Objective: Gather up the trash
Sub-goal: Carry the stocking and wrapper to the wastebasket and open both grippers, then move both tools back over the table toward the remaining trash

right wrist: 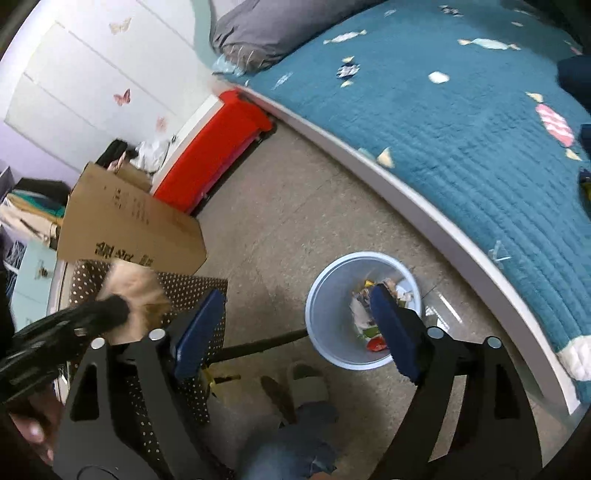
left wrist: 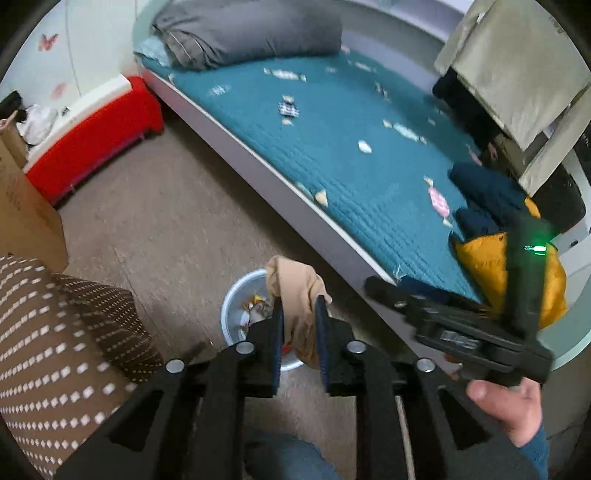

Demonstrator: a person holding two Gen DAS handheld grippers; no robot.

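**Tan scrap over the bin, other jaws wide**

Left gripper of mine is clamped on a crumpled tan scrap; the blue pads press it from both sides, and its upper part bulges out above the fingertips. Straight below the scrap stands the pale blue bin on the floor, close to the white bed frame. Seen from the right wrist, that scrap is a blurred pale tuft at the tip of the left gripper, in front of a cardboard box and a brown dotted cushion.

Right gripper stands wide apart with nothing between its pads. One pad lies over the bin's mouth in the picture, the other over the dotted cushion. Whether it is above the rim or beside it I cannot tell. My right hand wraps the handle near the lower right edge of the left view.

Inside the bin there are mixed wrappers, white, yellow and red. The bed carries a teal quilt with a candy pattern, a grey pillow at its far end, and a dark blue and yellow garment near its right edge. A red box sits on the floor by the head of the bed.
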